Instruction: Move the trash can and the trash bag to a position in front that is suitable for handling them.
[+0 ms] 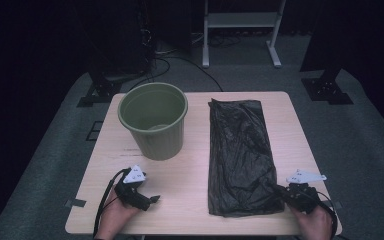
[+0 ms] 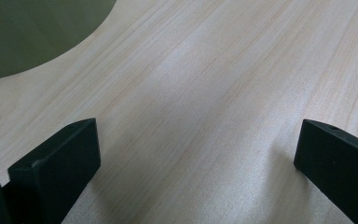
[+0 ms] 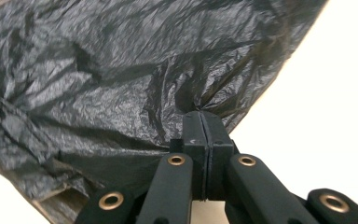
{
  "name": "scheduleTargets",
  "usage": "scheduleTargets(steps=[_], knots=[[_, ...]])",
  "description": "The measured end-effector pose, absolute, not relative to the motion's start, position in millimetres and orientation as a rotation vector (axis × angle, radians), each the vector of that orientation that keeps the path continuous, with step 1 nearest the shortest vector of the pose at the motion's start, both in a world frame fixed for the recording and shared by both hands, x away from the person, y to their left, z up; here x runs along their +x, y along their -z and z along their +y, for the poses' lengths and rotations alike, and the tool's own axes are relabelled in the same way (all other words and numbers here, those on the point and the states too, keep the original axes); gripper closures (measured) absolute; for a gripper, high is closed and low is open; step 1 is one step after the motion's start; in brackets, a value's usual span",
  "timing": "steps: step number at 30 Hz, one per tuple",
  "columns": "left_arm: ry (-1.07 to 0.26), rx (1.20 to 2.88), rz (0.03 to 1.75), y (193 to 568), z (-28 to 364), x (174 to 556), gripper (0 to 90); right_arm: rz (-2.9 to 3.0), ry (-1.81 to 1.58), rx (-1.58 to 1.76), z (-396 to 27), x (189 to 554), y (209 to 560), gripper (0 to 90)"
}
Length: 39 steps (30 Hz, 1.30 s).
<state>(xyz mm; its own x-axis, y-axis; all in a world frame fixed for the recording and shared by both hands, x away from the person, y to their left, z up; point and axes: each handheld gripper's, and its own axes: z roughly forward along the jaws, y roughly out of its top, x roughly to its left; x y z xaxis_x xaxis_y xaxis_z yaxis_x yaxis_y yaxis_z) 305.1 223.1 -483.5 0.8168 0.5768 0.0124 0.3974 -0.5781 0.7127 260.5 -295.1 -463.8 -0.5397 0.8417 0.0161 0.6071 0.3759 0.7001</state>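
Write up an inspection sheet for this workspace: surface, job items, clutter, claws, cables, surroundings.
Surface: light wooden table, bare wood between the items.
Job's things: black plastic bin bag lying flat on the table's right half; green plastic bin upright on the left half, apart from the bag.
Clutter: nothing seen.
Grippers: right claw shut on the bin bag's near right edge, plastic puckered at the pads; left claw open over bare wood near the bin, holding nothing.
Cables: black cable trailing from the left claw; more cables on the floor beyond the table.
Surroundings: grey carpet, white frame legs and dark stand bases behind.
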Motion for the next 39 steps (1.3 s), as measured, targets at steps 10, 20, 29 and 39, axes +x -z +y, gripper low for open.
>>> scheduleTargets(steps=[10, 20, 29, 39], knots=[[-0.319, 2.259, 0.721, 483, 222, 305, 0.0, 2.202, -0.823, 1.284, -332, 300, 460, 88.4], [-0.322, 2.257, 0.727, 483, 222, 305, 0.0, 2.118, -0.851, 1.357, -352, 305, 452, 51.1], [-0.322, 2.257, 0.727, 483, 222, 305, 0.0, 2.15, -1.04, 1.327, -322, 300, 430, 23.5], [-0.323, 2.258, 0.729, 483, 222, 305, 0.0, 2.253, -1.109, 1.206, -263, 316, 424, 24.5]])
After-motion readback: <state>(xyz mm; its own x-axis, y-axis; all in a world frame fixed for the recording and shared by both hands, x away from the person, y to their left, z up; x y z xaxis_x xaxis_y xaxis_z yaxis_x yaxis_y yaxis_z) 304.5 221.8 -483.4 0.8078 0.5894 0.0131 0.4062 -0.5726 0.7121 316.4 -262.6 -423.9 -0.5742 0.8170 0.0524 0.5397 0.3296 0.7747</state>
